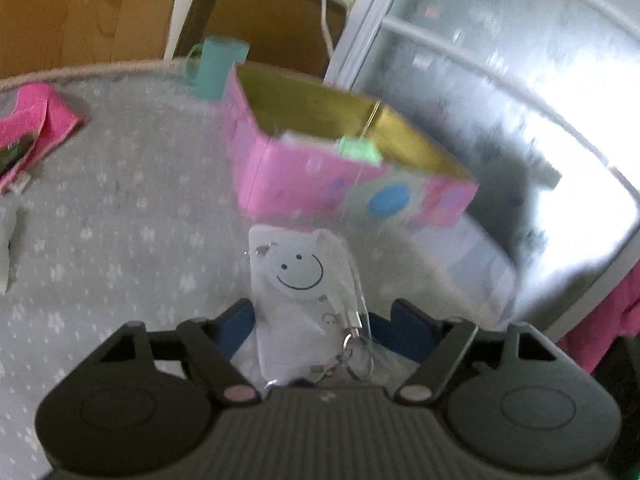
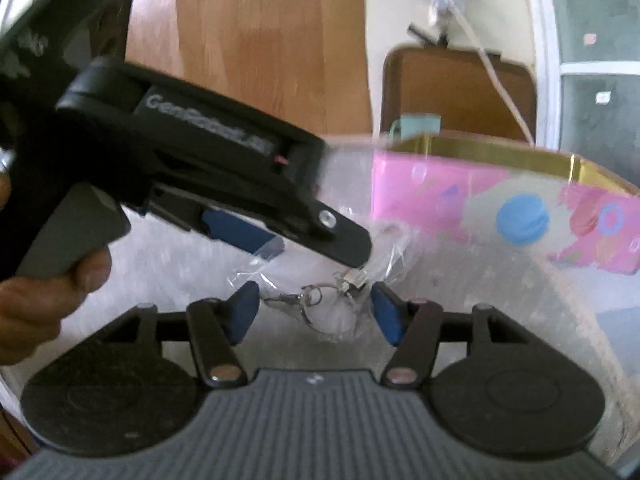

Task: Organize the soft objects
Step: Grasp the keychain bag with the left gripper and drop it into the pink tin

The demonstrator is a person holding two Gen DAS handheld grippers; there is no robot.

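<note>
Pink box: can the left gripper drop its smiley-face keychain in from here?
Probably yes: the pink box stands open-topped just ahead of the left gripper, with nothing between it and the bagged smiley keychain.

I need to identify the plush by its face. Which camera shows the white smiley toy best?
Left wrist: the white smiley toy faces the lens, smile visible. Right wrist shows only its plastic wrap and keyring.

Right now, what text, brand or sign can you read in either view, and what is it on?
"GenRobot.AI", partly blurred: on the side of the left tool, seen from the right wrist.
Smiley face, a drawing with no letters: on the white keychain toy in its clear bag.
Pink box: only macaron pictures, no readable words.
</note>
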